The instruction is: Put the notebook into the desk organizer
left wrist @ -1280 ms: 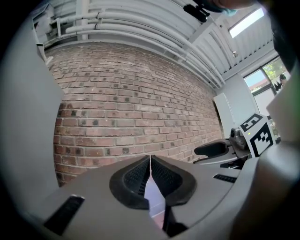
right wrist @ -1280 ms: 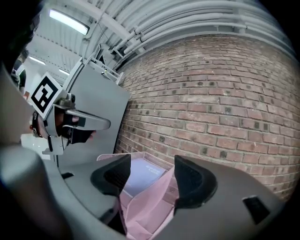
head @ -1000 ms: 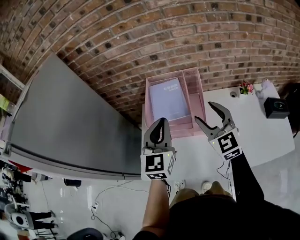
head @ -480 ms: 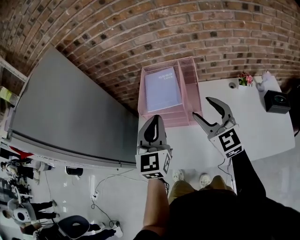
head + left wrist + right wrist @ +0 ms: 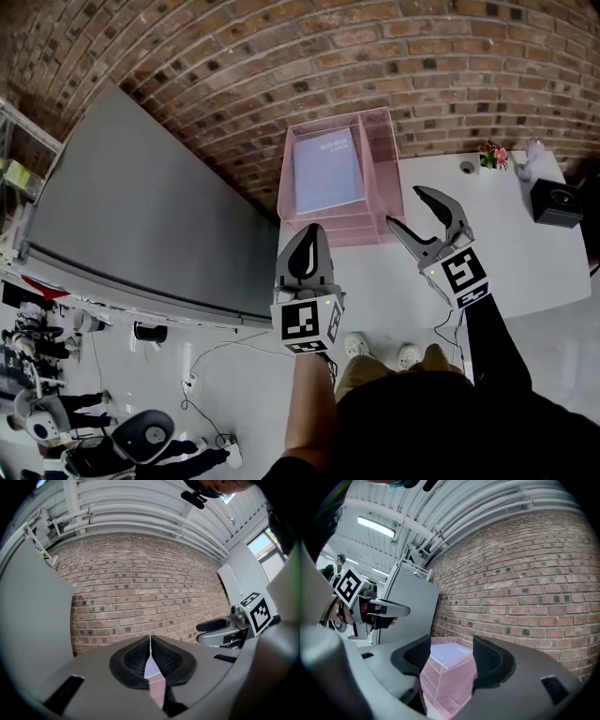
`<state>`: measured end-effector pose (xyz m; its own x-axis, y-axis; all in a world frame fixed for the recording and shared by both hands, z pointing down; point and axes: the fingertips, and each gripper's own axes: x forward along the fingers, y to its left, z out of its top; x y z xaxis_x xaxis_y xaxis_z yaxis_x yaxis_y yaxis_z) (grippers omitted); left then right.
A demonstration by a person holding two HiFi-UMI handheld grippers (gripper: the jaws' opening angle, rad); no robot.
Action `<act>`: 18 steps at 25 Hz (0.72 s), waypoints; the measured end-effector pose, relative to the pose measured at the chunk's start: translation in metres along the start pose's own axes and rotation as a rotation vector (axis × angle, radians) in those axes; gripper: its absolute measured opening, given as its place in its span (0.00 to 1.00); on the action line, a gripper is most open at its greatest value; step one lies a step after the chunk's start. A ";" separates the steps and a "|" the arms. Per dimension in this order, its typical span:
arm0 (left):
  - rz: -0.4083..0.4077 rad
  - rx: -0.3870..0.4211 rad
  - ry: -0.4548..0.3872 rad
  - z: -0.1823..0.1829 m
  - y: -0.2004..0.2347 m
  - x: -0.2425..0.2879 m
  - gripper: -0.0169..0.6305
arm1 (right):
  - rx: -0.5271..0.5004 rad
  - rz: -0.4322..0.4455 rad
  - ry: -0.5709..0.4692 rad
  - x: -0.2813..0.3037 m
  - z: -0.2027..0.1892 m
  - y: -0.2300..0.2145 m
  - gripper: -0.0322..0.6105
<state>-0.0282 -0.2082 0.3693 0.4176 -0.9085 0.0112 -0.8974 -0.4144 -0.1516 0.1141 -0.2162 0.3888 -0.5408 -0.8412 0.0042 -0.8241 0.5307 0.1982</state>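
Notebook in place; the task looks done.
The notebook [image 5: 326, 175] lies flat in the top tray of the organizer [image 5: 382, 164]. The left gripper [image 5: 315, 234] is closed on nothing, and the right gripper [image 5: 405, 208] gapes empty. Both hang short of the organizer.

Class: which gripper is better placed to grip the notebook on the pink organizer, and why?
Probably the right gripper: its jaws stand apart, framing the organizer and notebook. The left gripper is shut.
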 end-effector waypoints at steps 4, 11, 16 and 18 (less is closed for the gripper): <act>0.004 -0.017 -0.004 0.000 0.001 -0.003 0.06 | 0.000 0.004 -0.008 0.001 0.003 -0.001 0.49; 0.019 0.024 -0.004 0.002 0.004 -0.006 0.06 | 0.013 0.021 -0.006 0.005 0.002 0.003 0.49; 0.017 0.000 -0.007 -0.002 0.006 -0.006 0.06 | -0.007 -0.005 -0.026 0.004 0.010 0.001 0.49; 0.022 -0.004 -0.010 -0.003 0.008 -0.007 0.06 | -0.018 -0.025 -0.040 0.002 0.014 0.000 0.37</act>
<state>-0.0385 -0.2056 0.3706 0.3994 -0.9168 -0.0025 -0.9068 -0.3947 -0.1482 0.1107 -0.2170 0.3754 -0.5264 -0.8493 -0.0403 -0.8345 0.5070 0.2157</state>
